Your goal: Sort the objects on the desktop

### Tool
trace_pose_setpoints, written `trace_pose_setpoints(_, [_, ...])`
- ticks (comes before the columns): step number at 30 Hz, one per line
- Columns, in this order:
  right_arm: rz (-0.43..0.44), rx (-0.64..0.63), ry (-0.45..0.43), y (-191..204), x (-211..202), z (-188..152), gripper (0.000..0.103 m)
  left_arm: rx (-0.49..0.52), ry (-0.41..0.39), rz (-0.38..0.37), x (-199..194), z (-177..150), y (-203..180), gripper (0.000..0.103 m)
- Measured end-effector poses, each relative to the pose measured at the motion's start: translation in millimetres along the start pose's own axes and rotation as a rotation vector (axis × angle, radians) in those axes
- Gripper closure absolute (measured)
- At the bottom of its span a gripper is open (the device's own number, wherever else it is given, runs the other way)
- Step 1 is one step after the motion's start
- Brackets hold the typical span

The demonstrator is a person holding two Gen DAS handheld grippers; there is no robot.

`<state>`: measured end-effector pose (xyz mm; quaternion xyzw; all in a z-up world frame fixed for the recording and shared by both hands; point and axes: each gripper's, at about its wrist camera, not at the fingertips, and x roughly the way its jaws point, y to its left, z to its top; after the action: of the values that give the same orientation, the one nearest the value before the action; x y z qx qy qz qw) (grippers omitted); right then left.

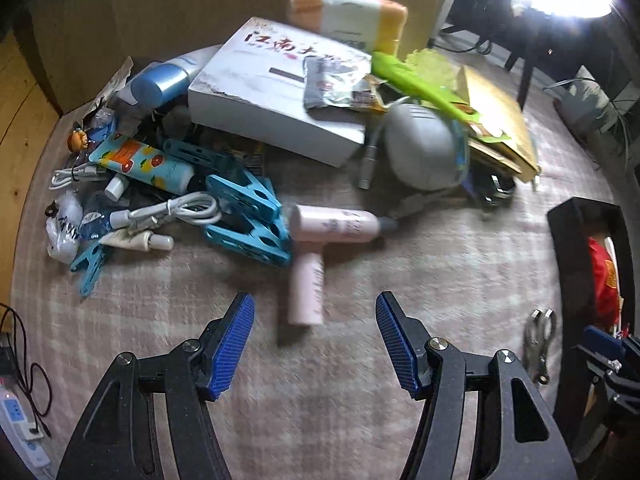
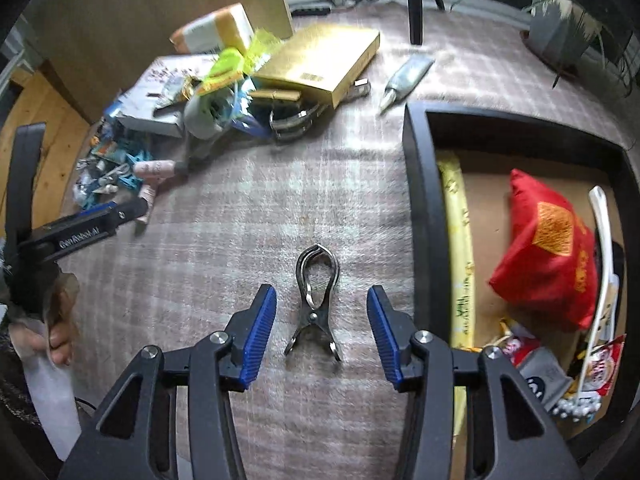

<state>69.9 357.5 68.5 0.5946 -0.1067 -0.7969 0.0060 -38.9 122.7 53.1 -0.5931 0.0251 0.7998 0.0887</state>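
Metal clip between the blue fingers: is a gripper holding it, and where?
No. The right gripper is open around the metal clip, not touching. The left gripper is open and empty too.

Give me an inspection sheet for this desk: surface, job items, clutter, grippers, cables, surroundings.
Surface: pinkish plaid cloth.
Job's things: metal clip lying flat between the right gripper's jaws; pink handheld fan ahead of the left gripper; black box holding a red pouch.
Clutter: pile with white book, blue clips, printed tube, gold box.
Grippers: both open, empty.
Cables: white USB cable; power strip at the edge.
Surroundings: potted plant, wooden floor.
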Motion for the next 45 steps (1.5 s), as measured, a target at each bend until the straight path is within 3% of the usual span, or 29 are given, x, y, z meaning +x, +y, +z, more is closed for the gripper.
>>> trace_pose_setpoints(4, [-0.013, 0.015, 0.030, 2.3, 16.1, 3.2, 0.056, 0.004, 0.028, 0.011, 13.4, 5.2, 2.5, 0.044])
trace_pose_setpoints(5, [-0.016, 0.016, 0.034, 2.6, 18.7, 4.3, 0.056, 0.005, 0.035, 0.014, 16.4, 5.7, 2.4, 0.047])
trace_pose_setpoints(7, [-0.029, 0.019, 0.044, 3.7, 25.0, 5.5, 0.057, 0.006, 0.057, 0.018, 23.9, 7.0, 1.7, 0.066])
trace_pose_setpoints(12, [-0.046, 0.023, 0.066, 3.5, 35.4, 8.6, 0.057, 0.004, 0.056, 0.021, 29.9, 8.3, 0.8, 0.068])
trace_pose_setpoints(15, [-0.050, 0.019, 0.080, 3.1, 41.1, 10.0, 0.057, 0.002, 0.040, 0.033, 30.8, 9.9, 1.8, 0.079])
trace_pose_setpoints(18, [-0.054, 0.005, 0.088, 4.1, 46.7, 9.4, 0.066, -0.007, 0.024, 0.028, 30.1, 6.4, 5.0, 0.082])
trace_pose_setpoints(19, [-0.056, 0.000, 0.093, 4.0, 48.7, 8.7, 0.076, -0.004, 0.021, 0.029, 29.4, 2.5, 5.4, 0.084])
trace_pose_setpoints(22, [-0.078, -0.032, 0.078, 5.7, 48.8, 5.5, 0.079, 0.005, 0.015, 0.033, 25.6, -10.0, 4.0, 0.084])
trace_pose_setpoints(30, [-0.035, -0.024, 0.014, 3.5, 28.8, -3.9, 0.080, -0.034, 0.005, -0.012, 11.7, -43.9, -2.8, 0.085])
trace_pose_setpoints(39, [0.001, -0.024, -0.068, -16.6, -8.4, -8.5, 0.080, -0.064, -0.043, -0.062, -29.0, -90.3, -28.3, 0.085])
trace_pose_setpoints(45, [-0.003, -0.005, -0.125, -32.9, -32.3, -6.2, 0.080, -0.024, -0.099, -0.090, -62.1, -83.2, -65.4, 0.085])
